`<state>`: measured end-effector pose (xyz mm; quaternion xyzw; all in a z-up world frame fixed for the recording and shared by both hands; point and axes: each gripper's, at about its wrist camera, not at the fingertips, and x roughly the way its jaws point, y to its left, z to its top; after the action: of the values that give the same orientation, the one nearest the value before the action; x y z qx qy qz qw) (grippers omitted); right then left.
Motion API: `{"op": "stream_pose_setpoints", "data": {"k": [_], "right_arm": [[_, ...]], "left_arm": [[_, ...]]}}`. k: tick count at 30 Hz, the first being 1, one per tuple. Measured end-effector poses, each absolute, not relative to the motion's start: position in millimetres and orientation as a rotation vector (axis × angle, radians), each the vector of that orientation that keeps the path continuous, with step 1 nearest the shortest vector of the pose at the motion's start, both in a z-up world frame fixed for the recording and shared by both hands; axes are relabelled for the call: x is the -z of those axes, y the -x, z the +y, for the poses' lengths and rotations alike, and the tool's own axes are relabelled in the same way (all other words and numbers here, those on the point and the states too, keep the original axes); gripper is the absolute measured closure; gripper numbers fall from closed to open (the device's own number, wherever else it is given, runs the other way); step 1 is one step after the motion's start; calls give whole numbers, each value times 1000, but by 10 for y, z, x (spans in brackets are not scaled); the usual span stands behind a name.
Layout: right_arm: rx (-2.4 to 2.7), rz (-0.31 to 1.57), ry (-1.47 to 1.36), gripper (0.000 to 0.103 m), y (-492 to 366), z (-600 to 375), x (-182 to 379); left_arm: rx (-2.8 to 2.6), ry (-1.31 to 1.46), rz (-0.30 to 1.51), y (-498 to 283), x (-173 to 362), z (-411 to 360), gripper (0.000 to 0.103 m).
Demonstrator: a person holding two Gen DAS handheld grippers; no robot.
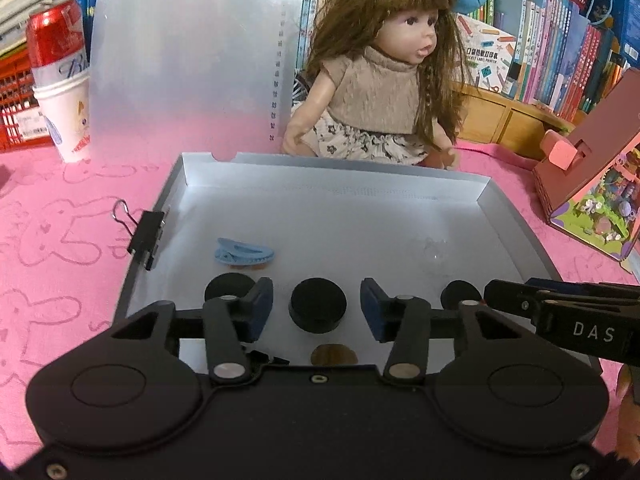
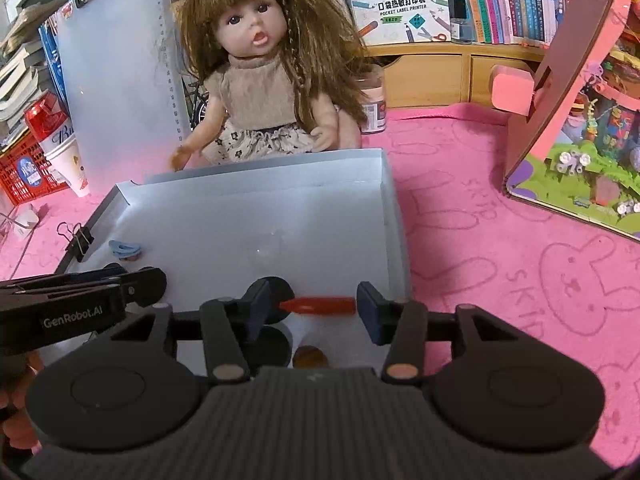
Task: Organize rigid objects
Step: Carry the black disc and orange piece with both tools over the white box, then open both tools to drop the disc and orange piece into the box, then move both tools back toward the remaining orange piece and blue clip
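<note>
Brown disc (image 1: pixel 334 354) half hidden behind left gripper (image 1: pixel 317 310).

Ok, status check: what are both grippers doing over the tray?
Left gripper open, black disc loose between its jaws. Right gripper open, blurred red piece between its jaws. Both over white tray; nothing blocking.

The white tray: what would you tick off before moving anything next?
1. Left hand-held gripper open, pads clear of the black disc between them: ok.
2. Right hand-held gripper open: ok.
3. Red-orange piece between its pads settled on the tray floor: cannot tell, it is blurred.
4. Free room left in the tray: ok, far half bare.
5. Binder clip on the left wall out of the way: ok.
</note>
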<state>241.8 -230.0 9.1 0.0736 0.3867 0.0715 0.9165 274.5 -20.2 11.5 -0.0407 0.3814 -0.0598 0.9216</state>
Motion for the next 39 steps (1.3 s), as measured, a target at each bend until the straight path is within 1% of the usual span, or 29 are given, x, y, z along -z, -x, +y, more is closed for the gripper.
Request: {"op": "stream_pose_setpoints", "data": {"k": [5,8,13,27,34,39], "right_arm": [[-157,766,-153,34,-2344,-2313,-149],[-167,740,-155,30,-2280,-2319,-202],[-184,703,-136,25,-2157,-2313,-275],[-275,616,-89,20,-1633,-2252,-447],[-326,571,-54,18,-1268,-2261,-457],[-358,557,-17,17,-1007,-2246,-369]], "left_arm": [[127,65,754,-2652,-205,-220,50],[126,47,730,-2574,-260,-231,47],[146,40,715,-2430,-332,-232,46],[204,19,658,-1854,-501,-203,44],[237,-43,642,-1529,-472,-215,41],[247,-5,661,-1322,-417,-150,41]]}}
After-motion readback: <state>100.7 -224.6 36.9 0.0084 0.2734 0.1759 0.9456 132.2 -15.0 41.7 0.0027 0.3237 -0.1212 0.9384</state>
